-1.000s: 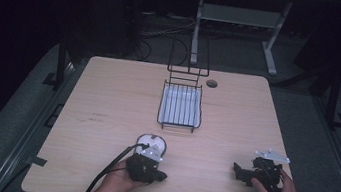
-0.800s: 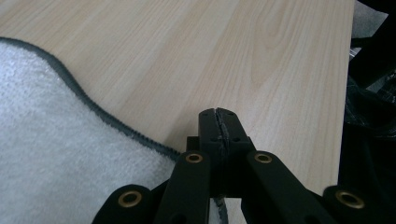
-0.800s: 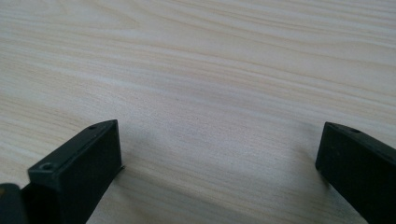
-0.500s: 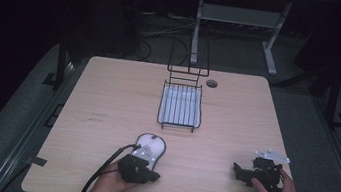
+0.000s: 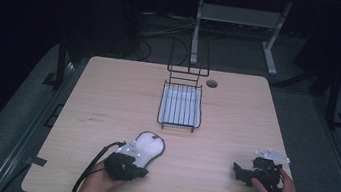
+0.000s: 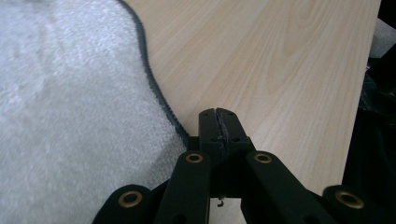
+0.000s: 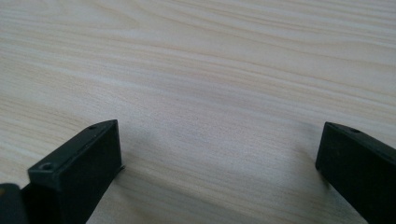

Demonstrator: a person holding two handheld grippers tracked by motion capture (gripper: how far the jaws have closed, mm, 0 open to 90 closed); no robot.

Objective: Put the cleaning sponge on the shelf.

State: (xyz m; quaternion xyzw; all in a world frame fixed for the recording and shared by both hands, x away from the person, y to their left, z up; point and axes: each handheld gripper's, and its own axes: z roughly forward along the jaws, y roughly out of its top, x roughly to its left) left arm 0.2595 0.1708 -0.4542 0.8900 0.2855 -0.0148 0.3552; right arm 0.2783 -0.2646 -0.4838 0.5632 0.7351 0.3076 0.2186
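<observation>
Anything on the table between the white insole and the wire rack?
Nothing: the high view shows only bare tabletop between the insole and the wire rack.

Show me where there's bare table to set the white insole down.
Widest bare patch: between the insole in the left gripper and the right gripper. Also the strip left of the wire rack. Crowded only at the rack and around each hand.

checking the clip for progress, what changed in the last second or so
The left gripper drew back toward the near table edge, jaws shut beside the rim of the white insole-shaped pad; whether it pinches the pad is unclear, and the pad barely shifted. The right gripper, open on the table, and the wire rack stayed put.
</observation>
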